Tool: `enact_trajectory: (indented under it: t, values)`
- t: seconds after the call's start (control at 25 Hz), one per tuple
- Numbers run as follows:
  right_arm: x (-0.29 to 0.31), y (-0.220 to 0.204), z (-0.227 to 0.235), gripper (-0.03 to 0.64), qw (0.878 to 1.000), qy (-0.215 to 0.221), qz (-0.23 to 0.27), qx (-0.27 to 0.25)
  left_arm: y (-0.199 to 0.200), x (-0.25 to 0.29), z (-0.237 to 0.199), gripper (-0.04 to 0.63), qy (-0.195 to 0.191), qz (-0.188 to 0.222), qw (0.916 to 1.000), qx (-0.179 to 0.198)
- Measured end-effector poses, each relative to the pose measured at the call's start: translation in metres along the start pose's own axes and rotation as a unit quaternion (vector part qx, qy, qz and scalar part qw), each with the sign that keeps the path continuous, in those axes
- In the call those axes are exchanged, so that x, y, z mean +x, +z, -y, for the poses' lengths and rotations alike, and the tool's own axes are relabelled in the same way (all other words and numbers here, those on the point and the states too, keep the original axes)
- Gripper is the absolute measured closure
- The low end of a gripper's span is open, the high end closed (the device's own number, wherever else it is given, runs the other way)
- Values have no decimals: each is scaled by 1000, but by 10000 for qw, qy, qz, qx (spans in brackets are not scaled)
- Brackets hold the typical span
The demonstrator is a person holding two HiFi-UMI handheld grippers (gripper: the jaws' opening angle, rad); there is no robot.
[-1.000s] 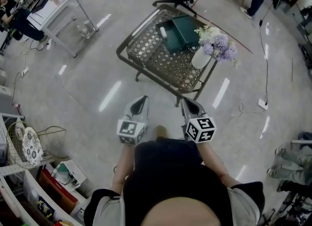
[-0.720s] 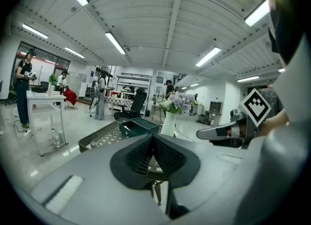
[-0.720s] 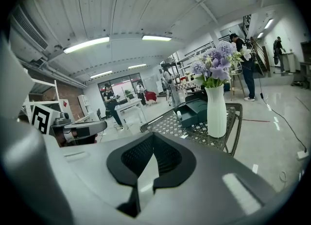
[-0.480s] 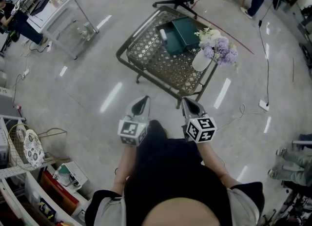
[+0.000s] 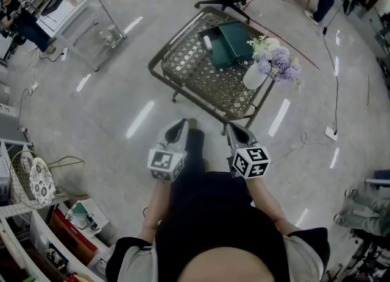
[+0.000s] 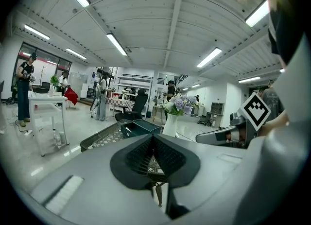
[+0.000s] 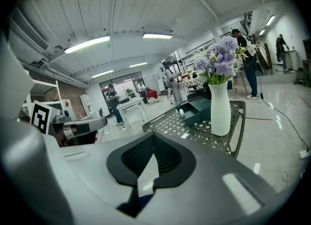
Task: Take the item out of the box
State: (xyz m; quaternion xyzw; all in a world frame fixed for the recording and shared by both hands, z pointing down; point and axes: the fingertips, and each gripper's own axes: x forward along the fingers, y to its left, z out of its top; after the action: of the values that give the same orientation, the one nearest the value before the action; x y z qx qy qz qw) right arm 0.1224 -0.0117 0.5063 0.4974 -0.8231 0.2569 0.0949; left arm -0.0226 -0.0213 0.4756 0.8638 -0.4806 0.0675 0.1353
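Left gripper (image 5: 180, 123) and right gripper (image 5: 232, 126) held side by side, aimed at wire table (image 5: 183, 64), well short. Both jaws closed, empty. White item (image 5: 208, 42) sits in green box (image 5: 230, 38). Pose unchanged; foot (image 5: 192, 123) stepped forward.

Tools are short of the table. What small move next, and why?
Probably step closer to the table: the left tool and right tool are shut, empty, and short of it, while the white item lies in the open green box on its far side.
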Motion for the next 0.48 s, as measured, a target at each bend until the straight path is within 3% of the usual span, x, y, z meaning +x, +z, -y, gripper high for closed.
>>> enact_trajectory:
  t: [0.48]
  values:
    - [21, 4, 13, 615, 9999, -58, -91, 0, -2, 23, -13, 586, -36, -87, 10000, -28]
